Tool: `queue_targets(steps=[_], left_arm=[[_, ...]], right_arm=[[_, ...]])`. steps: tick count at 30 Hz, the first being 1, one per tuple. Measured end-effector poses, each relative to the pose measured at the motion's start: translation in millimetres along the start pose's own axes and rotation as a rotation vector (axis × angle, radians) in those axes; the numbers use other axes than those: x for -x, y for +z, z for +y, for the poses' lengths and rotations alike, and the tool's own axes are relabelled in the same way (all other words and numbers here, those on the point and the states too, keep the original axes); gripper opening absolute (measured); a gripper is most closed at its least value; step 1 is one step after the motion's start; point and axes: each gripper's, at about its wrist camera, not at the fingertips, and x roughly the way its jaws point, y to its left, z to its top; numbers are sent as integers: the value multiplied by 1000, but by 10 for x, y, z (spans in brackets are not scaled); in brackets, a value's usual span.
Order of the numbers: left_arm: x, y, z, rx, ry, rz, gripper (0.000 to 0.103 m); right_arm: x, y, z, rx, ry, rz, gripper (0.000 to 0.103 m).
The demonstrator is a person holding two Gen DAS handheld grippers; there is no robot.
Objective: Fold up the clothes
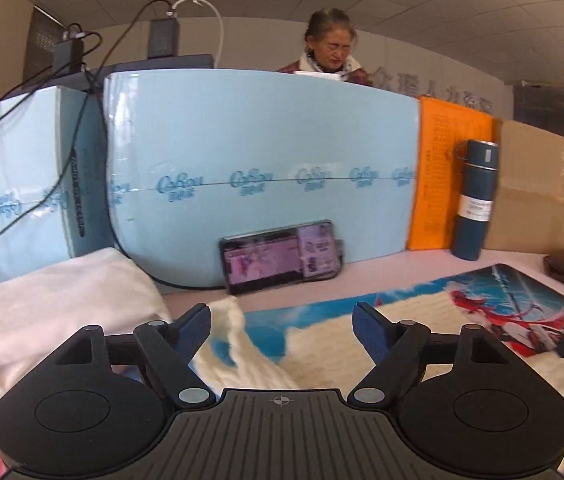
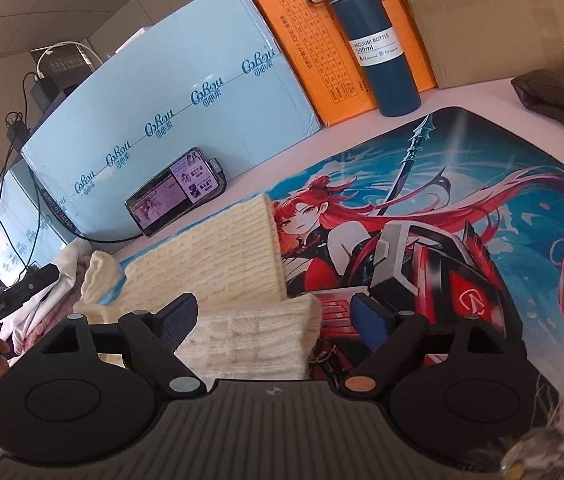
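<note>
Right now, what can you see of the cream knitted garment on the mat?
The cream knitted garment looks like thick ribbed wool, soft and bulky. It lies partly folded on the printed mat, one flat panel spread toward the phone, a thicker folded layer nearer the camera, and a bunched end at the left beside a pile of white clothes. The right gripper is open over the folded layer; its pads do not press it.

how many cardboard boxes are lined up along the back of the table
4: a light blue box far left, a big light blue box behind the phone, an orange box, and a plain brown box at right. More may be hidden.
</note>
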Motion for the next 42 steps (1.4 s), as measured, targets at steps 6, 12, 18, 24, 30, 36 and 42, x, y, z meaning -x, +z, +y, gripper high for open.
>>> queue_targets(steps=[6, 12, 18, 24, 30, 36, 42], left_arm=[[-282, -267, -456, -159, -73, 186, 79], [-133, -238, -157, -78, -55, 123, 18], [487, -325, 238, 101, 177, -44, 18], [821, -645, 676, 301, 365, 40, 44], [1182, -603, 472, -15, 469, -92, 100], [806, -265, 1, -394, -107, -61, 102], [-245, -45, -173, -476, -379, 177, 100]], right_arm=[[-72, -92, 74, 11, 28, 3, 72], [103, -217, 125, 111, -18, -64, 27], [319, -296, 152, 191, 83, -146, 18], [523, -406, 195, 295, 297, -184, 15], [648, -605, 324, 451, 429, -169, 15], [656, -671, 299, 464, 427, -150, 15], [600, -650, 255, 432, 401, -145, 15]])
